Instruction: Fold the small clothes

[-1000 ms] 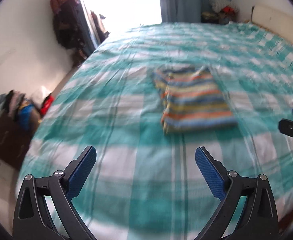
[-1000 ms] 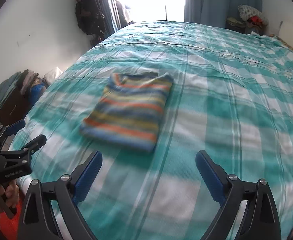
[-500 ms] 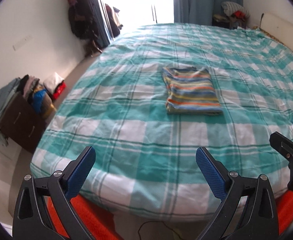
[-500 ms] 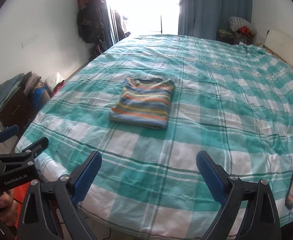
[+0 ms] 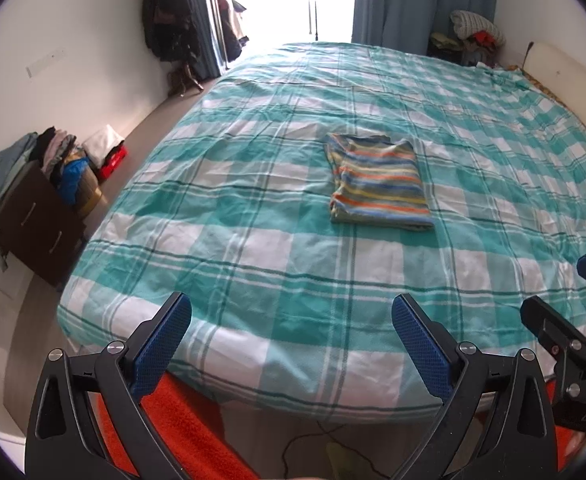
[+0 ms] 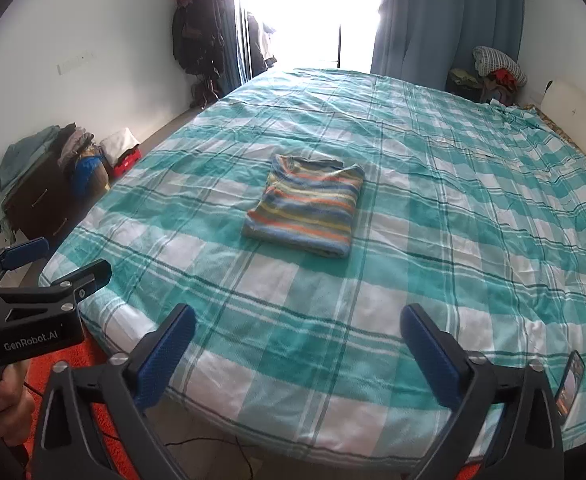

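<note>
At about nine o'clock from me a dark drawer chest (image 5: 33,220) stands against the wall with loose clothes (image 5: 59,156) heaped on top, and a red box (image 5: 113,160) sits on the floor just past it. My left gripper (image 5: 291,346) hangs off the near edge of the bed (image 5: 253,280), its blue pads (image 5: 161,348) spread wide with nothing between them; below it lies an orange rug (image 5: 181,420). At twelve o'clock, well apart from both of my tools, the striped shirt (image 5: 379,184) lies folded into a neat rectangle on the teal checked cover, flat, neckline turned to the far side. Beyond it, at eleven, dark garments hang on a coat rack (image 6: 197,40) beside the bright doorway, and a blue curtain (image 6: 445,20) falls at one o'clock. My right gripper (image 6: 299,354) is also off the near edge, its jaws opening to their widest, empty. At about four o'clock from it a phone (image 6: 571,384) rests on the cover near the bed's edge.
</note>
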